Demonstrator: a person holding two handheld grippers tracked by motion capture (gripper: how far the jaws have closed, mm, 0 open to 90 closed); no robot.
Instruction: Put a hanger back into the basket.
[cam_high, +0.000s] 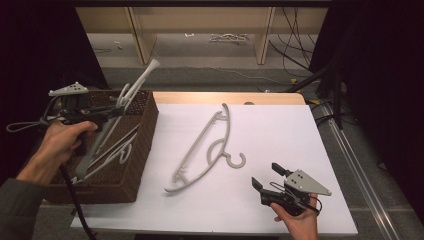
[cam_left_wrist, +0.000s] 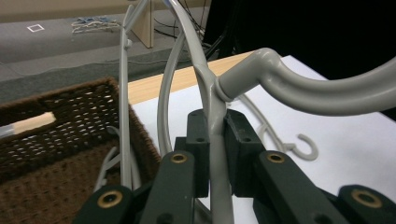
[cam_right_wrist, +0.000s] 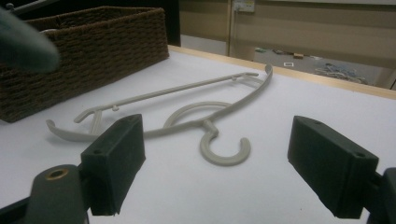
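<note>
High view, basket (cam_high: 137, 150) holding hangers, perhaps three (cam_high: 117, 147)

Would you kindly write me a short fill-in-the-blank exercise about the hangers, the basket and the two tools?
The left tool is shut on a grey plastic ____.
It holds it above the brown woven ____.
Another grey plastic hanger lies flat on the ____ table surface.
The right tool has its jaws ____, with nothing between them.

Missing words: hanger; basket; white; open
</note>
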